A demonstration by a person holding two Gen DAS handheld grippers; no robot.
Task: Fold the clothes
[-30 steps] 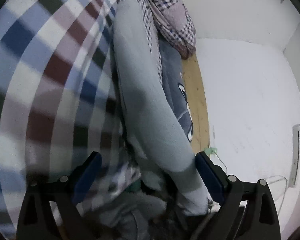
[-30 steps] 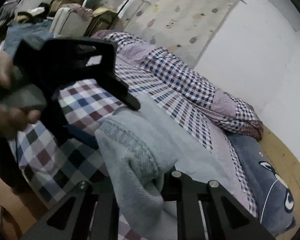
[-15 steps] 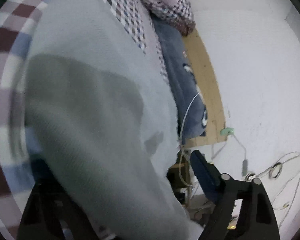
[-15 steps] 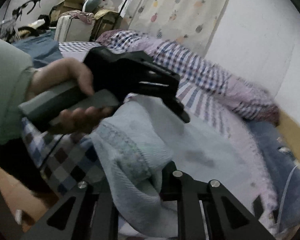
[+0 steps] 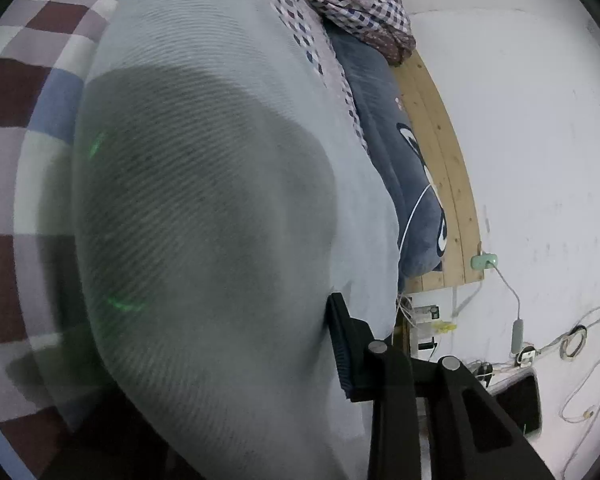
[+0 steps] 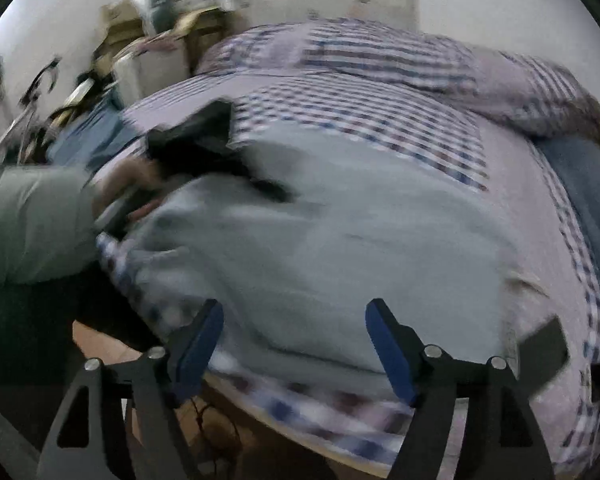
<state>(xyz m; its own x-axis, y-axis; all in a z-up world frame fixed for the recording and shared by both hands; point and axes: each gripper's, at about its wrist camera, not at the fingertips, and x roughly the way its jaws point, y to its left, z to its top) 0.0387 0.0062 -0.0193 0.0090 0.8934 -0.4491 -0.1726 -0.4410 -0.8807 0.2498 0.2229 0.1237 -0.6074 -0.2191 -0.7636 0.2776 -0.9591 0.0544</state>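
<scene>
On the checked bed cover [image 6: 380,120] lies the grey garment [image 6: 360,232]. Right gripper [image 6: 294,344] jaws wide, empty. Left gripper [image 5: 340,344] smothered in cloth; jaw state unclear. Advice: flatten before creasing.

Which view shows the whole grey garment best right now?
Right wrist: the grey garment is seen spread across the checked bedding, though blurred. Left wrist shows only close-up fabric filling the frame.
</scene>
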